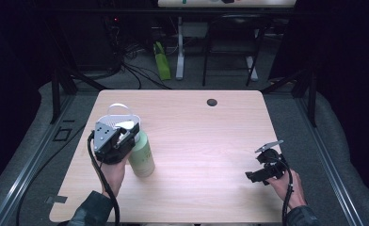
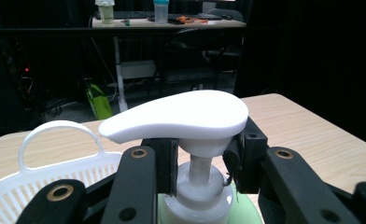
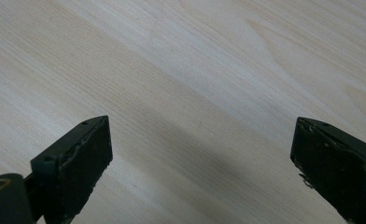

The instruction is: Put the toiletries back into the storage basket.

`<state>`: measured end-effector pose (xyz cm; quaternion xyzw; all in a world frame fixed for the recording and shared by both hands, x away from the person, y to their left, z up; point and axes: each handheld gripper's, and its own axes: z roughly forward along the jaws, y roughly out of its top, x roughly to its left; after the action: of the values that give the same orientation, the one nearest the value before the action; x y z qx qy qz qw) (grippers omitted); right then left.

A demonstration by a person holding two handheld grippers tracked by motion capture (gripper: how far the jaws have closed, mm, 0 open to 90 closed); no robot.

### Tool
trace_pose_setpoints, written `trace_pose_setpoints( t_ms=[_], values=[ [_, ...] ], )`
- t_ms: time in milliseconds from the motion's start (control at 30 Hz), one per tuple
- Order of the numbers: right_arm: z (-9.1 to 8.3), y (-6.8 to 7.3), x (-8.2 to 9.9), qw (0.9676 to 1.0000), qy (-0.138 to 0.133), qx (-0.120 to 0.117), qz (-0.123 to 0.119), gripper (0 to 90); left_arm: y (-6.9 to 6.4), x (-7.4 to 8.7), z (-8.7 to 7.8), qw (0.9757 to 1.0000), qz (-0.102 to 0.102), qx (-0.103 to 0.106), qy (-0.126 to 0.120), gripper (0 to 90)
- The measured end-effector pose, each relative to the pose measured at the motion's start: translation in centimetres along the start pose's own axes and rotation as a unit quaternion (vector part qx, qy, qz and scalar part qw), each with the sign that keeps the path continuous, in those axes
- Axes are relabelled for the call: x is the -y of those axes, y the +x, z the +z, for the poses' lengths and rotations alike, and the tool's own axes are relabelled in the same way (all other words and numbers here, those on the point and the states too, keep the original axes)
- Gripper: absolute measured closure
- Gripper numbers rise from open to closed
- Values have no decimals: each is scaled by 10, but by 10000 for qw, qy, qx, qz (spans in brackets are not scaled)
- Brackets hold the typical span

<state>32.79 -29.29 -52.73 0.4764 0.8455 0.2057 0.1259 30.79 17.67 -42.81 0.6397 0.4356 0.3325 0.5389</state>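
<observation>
High view, pale wood table [image 1: 196,141], dark room, left gripper [image 2: 200,163] pinching pump bottle [image 2: 197,186], right gripper [image 3: 202,158] spread.

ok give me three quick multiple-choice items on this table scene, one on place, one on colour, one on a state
1. Where is the white basket?
A. just behind the pump bottle
B. by the right tool
C. on the floor

2. The pump bottle body is
A. red
B. pale green
C. black

3. The left tool is
A. open over bare table
B. shut on the pump neck
C. lying flat

Key: 1 A, the high view shows it behind the bottle; 2 B, green below a white pump; 3 B, pads flank the neck, while the right tool gapes over wood.
</observation>
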Motion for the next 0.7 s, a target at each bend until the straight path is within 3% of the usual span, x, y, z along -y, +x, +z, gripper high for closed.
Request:
trace_pose_setpoints(
  t_ms=[700],
  values=[
    [-1,0,1,10000,7,1,22,54,1,-7,-4,9999,92,-66,-11,669]
  ],
)
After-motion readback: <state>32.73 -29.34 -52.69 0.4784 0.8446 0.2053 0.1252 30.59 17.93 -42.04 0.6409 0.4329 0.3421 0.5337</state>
